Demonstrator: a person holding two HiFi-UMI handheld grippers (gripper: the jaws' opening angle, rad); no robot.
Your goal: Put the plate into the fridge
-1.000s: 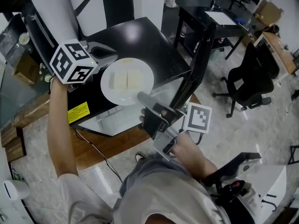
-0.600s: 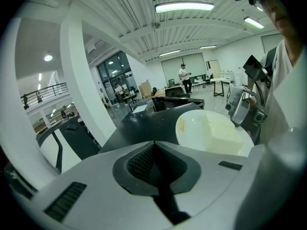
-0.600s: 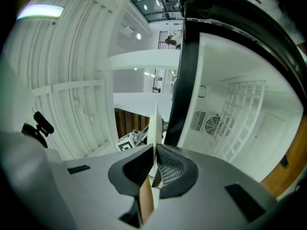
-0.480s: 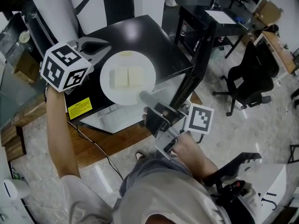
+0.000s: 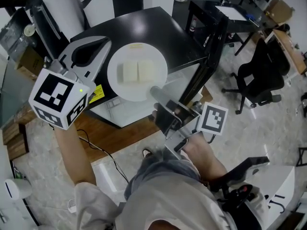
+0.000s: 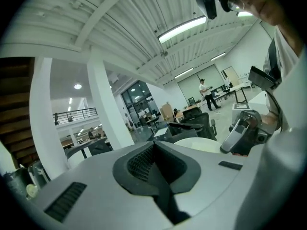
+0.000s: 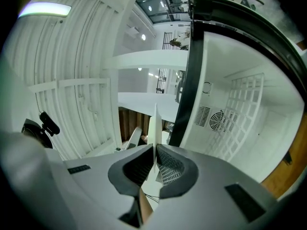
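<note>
A white plate (image 5: pixel 136 71) with two pale slices on it is held level above the black top of a small fridge (image 5: pixel 144 28). My right gripper (image 5: pixel 157 93) is shut on the plate's near rim. In the right gripper view the plate (image 7: pixel 154 123) shows edge-on between the jaws of that gripper (image 7: pixel 154 150), next to the fridge's white inside (image 7: pixel 230 109) and its fan grille. The fridge door (image 5: pixel 211 51) stands open at the right. My left gripper (image 5: pixel 105 43) hangs left of the plate, apart from it, shut and holding nothing (image 6: pixel 153 147).
A black office chair (image 5: pixel 261 75) stands on the floor at the right, with a dark desk (image 5: pixel 230 13) behind the fridge door. A cardboard box (image 5: pixel 29 61) sits at the far left. The fridge rests on a wooden board (image 5: pixel 115 138), with a cable trailing beside it.
My left gripper has drawn back from the plate's left rim toward the camera, down and left. The plate, held by my right gripper, has shifted slightly right.
</note>
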